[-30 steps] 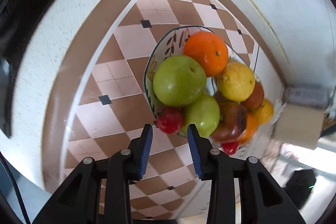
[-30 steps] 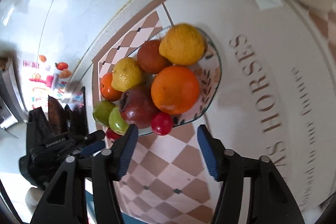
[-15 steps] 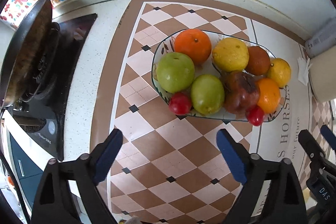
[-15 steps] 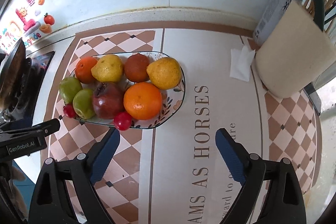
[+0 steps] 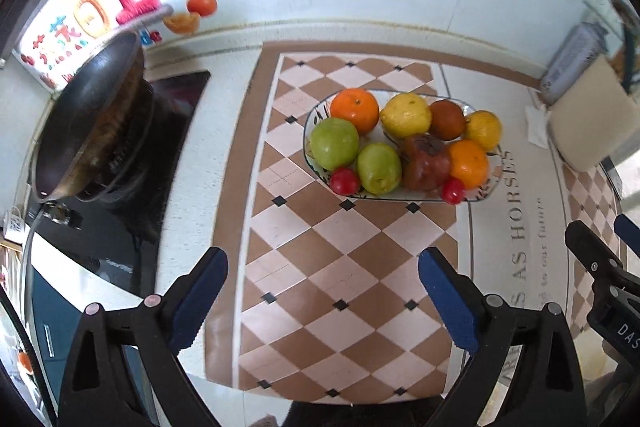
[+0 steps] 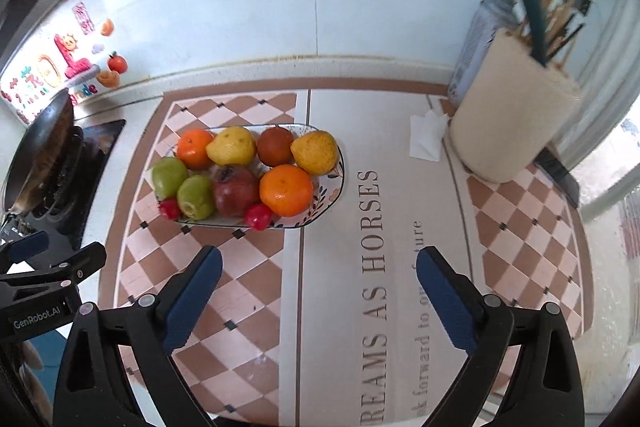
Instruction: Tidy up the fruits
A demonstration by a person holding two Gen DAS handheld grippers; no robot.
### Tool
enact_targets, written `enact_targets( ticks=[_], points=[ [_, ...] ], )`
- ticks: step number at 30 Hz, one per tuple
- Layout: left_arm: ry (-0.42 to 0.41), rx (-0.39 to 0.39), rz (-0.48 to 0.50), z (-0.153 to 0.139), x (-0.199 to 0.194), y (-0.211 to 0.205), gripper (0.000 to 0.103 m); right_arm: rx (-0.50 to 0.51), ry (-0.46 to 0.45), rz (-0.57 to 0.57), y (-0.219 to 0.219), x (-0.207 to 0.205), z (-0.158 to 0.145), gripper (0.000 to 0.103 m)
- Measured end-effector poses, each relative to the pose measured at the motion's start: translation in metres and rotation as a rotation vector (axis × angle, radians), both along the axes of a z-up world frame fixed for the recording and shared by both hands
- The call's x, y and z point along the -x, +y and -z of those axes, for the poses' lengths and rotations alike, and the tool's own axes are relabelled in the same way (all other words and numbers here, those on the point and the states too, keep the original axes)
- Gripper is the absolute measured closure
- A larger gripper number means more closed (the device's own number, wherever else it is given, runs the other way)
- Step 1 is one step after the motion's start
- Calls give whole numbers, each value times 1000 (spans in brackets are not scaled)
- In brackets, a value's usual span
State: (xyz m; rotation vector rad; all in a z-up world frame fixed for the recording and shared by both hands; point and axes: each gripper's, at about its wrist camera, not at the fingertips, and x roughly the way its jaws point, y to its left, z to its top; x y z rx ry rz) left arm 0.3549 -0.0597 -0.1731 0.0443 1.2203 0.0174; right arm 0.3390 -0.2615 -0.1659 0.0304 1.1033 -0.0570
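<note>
Already the fruits lay heaped on the patterned plate toward the mat's back edge, apparently sorted; both the left gripper and right gripper hung well clear, jaws wide apart, empty.

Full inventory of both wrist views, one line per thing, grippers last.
Oval patterned fruit plate: 1, white with leaf print, on the checked mat.
Oranges: 2, orange, one at the plate's front right, one at its back left.
Green apples: 2, green, left end of the plate.
Yellow pears: 2, yellow, back row.
Brown round fruit: 1, back row between the pears.
Dark red pomegranate: 1, plate centre.
Small red fruits: 2, red, front rim.
Black wok: 1, on the stove, far left.
Beige utensil holder: 1, right.
White tissue: 1, beside the holder.
Left gripper: open, empty.
Right gripper: open, empty.
</note>
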Motion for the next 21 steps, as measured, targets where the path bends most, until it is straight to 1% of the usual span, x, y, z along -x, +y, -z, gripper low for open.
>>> enact_targets(
  ticks=[6,8,10,16,17,18,21],
  points=[
    [-89,24,29,-38,47,15,5,9,-76,15,18,59,-40,3],
    [-109,32,39,-49,62,20,5,-1,-109,30,25,93,-63,3],
    [-131,45,52,-62,81,25,5,-2,-119,33,27,101,-69,3],
    [-211,58,73,-99,129,30,5,-5,-187,38,35,164,-114,3],
    [-224,61,75,-104,137,30,5,-4,-213,34,37,184,-128,3],
    [-239,62,76,-109,145,30,5,-4,-213,34,37,184,-128,3],
    [-267,63,80,-121,166,31,5,-1,-246,26,39,210,-146,3]
  ],
)
